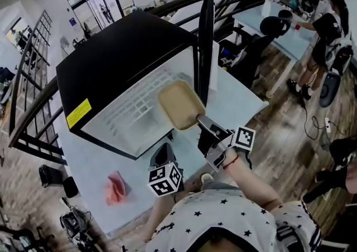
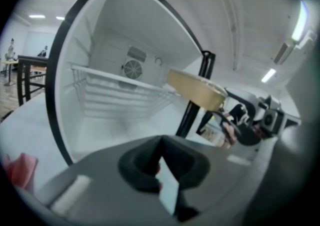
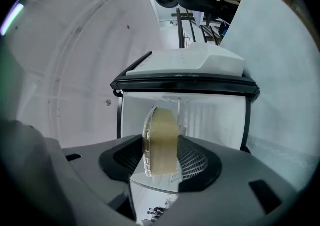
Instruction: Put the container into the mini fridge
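Just outside the mini fridge (image 1: pixel 111 61) mouth, container (image 1: pixel 181 105) clamped flat in right tool (image 1: pixel 199 118), wire shelf (image 1: pixel 139 106) straight ahead; left tool (image 2: pixel 160 145) pinched shut, empty.
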The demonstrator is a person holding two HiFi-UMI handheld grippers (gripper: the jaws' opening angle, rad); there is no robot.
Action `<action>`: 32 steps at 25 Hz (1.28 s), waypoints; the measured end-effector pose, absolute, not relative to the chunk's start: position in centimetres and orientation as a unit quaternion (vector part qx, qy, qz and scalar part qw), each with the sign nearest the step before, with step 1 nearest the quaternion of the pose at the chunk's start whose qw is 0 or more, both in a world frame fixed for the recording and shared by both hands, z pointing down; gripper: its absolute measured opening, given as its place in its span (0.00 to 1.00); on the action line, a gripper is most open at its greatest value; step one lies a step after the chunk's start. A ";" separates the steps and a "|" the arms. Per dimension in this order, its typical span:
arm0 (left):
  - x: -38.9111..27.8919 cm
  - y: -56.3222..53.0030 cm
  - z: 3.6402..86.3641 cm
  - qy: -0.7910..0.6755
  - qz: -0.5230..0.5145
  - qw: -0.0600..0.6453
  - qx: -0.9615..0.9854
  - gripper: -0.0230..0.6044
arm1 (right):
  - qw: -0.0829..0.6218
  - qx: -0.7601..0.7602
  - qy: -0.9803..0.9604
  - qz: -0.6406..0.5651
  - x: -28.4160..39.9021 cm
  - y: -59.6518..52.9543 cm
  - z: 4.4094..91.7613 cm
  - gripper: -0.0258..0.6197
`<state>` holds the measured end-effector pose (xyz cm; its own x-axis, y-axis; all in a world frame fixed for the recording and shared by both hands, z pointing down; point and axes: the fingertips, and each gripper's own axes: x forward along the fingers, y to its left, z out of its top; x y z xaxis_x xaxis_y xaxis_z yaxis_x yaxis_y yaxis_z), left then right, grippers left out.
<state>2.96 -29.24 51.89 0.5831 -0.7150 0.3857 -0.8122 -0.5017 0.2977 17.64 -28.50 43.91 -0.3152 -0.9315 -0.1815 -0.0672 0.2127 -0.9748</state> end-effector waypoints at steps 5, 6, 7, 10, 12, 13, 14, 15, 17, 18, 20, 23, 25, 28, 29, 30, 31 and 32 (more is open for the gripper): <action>1.9 -29.7 51.6 -0.487 0.093 0.232 0.837 0.05 | 0.419 -0.364 0.655 -0.513 17.3 -30.9 43.8 0.38; 1.7 -29.7 51.6 -0.495 0.091 0.233 0.832 0.05 | 0.416 -0.360 0.656 -0.517 17.2 -31.4 43.8 0.38; 1.4 -29.7 51.6 -0.503 0.090 0.234 0.827 0.05 | 0.413 -0.356 0.657 -0.521 17.1 -31.8 43.8 0.38; 0.6 -29.8 51.8 -0.525 0.087 0.235 0.813 0.05 | 0.402 -0.348 0.663 -0.527 16.9 -33.3 43.8 0.38; 0.0 -29.7 51.9 -0.539 0.085 0.237 0.804 0.05 | 0.397 -0.346 0.664 -0.532 16.8 -34.2 43.9 0.38; -0.3 -29.7 51.9 -0.545 0.084 0.237 0.799 0.05 | 0.395 -0.346 0.663 -0.535 16.7 -34.6 44.0 0.38; -0.6 -29.6 51.9 -0.552 0.084 0.238 0.795 0.05 | 0.393 -0.346 0.661 -0.538 16.6 -35.0 44.1 0.38; -0.9 -29.5 52.0 -0.557 0.083 0.238 0.791 0.05 | 0.391 -0.346 0.659 -0.541 16.6 -35.4 44.2 0.38; -1.3 -29.2 52.1 -0.567 0.083 0.241 0.783 0.05 | 0.388 -0.344 0.658 -0.547 16.5 -36.0 44.3 0.38; -1.5 -29.0 52.1 -0.572 0.083 0.242 0.779 0.05 | 0.386 -0.342 0.657 -0.549 16.4 -36.2 44.3 0.38; -2.0 -28.7 52.3 -0.582 0.083 0.245 0.771 0.05 | 0.384 -0.337 0.658 -0.554 16.1 -36.8 44.2 0.38; -2.4 -28.4 52.6 -0.594 0.082 0.247 0.761 0.05 | 0.380 -0.333 0.659 -0.557 15.8 -37.7 44.2 0.38; -2.6 -28.3 52.8 -0.601 0.080 0.248 0.755 0.05 | 0.375 -0.334 0.660 -0.558 15.6 -38.4 44.1 0.38; -2.8 -28.1 52.8 -0.610 0.078 0.250 0.748 0.05 | 0.370 -0.338 0.659 -0.561 15.4 -39.4 43.9 0.38; -2.7 -28.0 52.8 -0.612 0.077 0.250 0.746 0.05 | 0.369 -0.340 0.658 -0.562 15.4 -39.6 43.9 0.38; -2.7 -27.9 52.9 -0.614 0.076 0.250 0.745 0.05 | 0.368 -0.341 0.657 -0.563 15.4 -39.9 43.8 0.38; -2.7 -27.9 52.9 -0.615 0.076 0.250 0.744 0.05 | 0.368 -0.341 0.655 -0.565 15.3 -40.1 43.8 0.38; -2.6 -27.8 52.9 -0.617 0.076 0.250 0.742 0.05 | 0.367 -0.341 0.654 -0.567 15.3 -40.4 43.9 0.38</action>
<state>-2.62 -27.82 52.92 0.2269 -0.8785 0.4203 -0.9540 -0.1137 0.2773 15.28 -40.37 43.87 -0.4983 -0.8619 -0.0936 -0.0292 0.1246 -0.9918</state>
